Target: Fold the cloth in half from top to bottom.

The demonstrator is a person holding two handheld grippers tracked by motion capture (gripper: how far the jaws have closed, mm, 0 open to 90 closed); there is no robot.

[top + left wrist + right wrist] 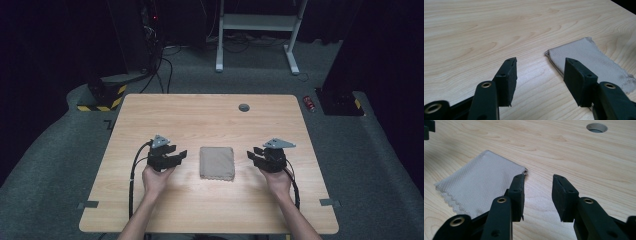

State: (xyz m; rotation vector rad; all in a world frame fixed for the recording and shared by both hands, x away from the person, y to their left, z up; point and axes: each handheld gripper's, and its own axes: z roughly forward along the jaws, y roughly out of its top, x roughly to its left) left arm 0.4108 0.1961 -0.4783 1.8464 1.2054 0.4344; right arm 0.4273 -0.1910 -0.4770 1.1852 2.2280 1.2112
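At the near edge of the high view, two forearms are seen entering from the bottom, each hand gripping a black two-jaw tool above the pale wooden table. The left gripper is held to the left of a folded square of beige woven cloth, and the right gripper to the right of it, both pointed inward at the cloth and neither touching it. The cloth is laid flat on the table between them, slightly nearer the person's side than the far edge. In the left gripper view, the jaws of the left gripper are seen standing wide apart with bare wood between them, and the stacked layers at the cloth's folded corner can be made out just beyond the jaw on the right of that view, a detail lost from above. In the right gripper view, the jaws of the right gripper are likewise parted and empty, and a scalloped, pinked edge is revealed along the cloth, with the cloth lying partly behind the jaw on the left of that view. Farther off, a round grey cable hole is set in the tabletop near the far edge. Beyond the table, grey carpet, a white desk frame and a small red can on the floor are shown from the high view.
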